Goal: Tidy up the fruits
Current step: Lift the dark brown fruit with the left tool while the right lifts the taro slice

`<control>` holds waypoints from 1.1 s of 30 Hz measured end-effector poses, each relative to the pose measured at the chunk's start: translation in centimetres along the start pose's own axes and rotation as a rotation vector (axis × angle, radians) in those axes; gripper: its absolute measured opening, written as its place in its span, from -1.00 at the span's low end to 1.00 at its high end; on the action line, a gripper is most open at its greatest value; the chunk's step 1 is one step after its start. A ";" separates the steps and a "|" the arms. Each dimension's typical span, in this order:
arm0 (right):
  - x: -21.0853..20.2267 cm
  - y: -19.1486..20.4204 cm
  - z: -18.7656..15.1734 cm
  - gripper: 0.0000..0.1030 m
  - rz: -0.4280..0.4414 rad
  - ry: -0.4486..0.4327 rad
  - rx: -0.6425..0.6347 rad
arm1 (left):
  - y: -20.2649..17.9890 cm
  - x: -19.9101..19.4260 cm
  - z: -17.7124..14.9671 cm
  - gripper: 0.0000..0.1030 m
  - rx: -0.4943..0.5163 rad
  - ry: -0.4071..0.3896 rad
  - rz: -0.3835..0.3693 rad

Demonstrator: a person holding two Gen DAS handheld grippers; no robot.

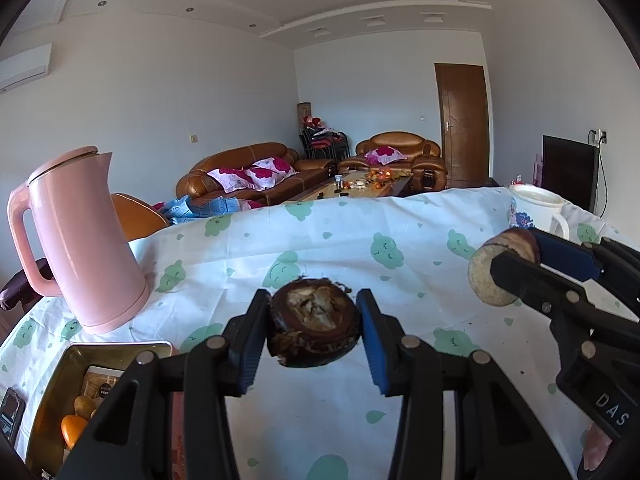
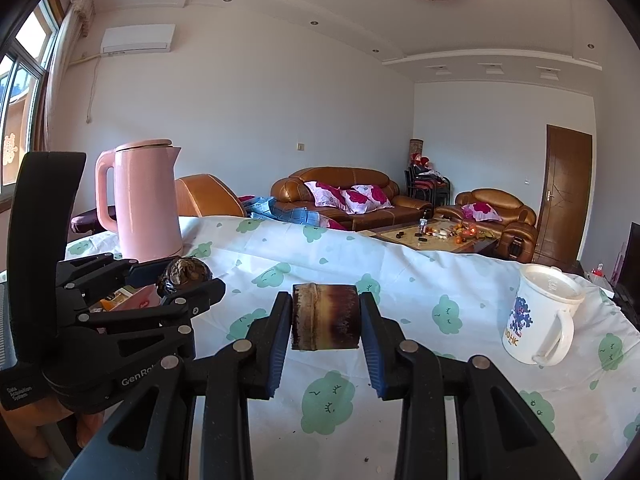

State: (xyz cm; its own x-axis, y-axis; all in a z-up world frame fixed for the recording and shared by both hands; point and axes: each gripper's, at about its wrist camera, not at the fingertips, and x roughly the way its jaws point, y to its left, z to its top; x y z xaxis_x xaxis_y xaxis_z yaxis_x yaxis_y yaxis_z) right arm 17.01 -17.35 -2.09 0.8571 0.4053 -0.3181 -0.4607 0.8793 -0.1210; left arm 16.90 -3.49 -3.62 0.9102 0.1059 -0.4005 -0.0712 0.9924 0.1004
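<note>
My left gripper (image 1: 314, 326) is shut on a dark brown, rough root-end piece (image 1: 314, 326) with fibres hanging, held above the tablecloth. It also shows at the left of the right wrist view (image 2: 188, 274). My right gripper (image 2: 325, 318) is shut on a short brown cut cylinder piece (image 2: 325, 318) with a pale flat end; this piece also shows at the right of the left wrist view (image 1: 504, 268). A gold tin (image 1: 52, 392) at lower left holds an orange fruit (image 1: 72, 430) and a yellowish fruit (image 1: 85, 406).
A pink kettle (image 1: 86, 240) stands at the table's left, behind the tin. A white mug (image 2: 540, 320) with a blue print stands at the right. The table wears a white cloth with green prints (image 2: 328, 404). Sofas and a coffee table lie beyond.
</note>
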 end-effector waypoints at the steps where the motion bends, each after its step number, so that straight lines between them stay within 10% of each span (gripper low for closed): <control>1: 0.0 0.0 0.0 -0.31 0.000 -0.001 0.000 | 0.0 -0.1 0.0 -0.11 0.000 -0.002 0.000; 33: -2.2 2.0 -0.2 -0.31 0.020 -0.029 -0.008 | 1.0 -3.3 -1.1 -0.11 -0.008 -0.031 -0.023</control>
State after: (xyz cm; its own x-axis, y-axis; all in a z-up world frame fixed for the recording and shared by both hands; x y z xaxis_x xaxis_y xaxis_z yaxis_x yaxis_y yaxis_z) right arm 14.15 -16.49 -1.84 0.8541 0.4295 -0.2934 -0.4791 0.8692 -0.1223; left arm 13.41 -2.81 -3.20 0.9239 0.0814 -0.3739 -0.0535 0.9950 0.0845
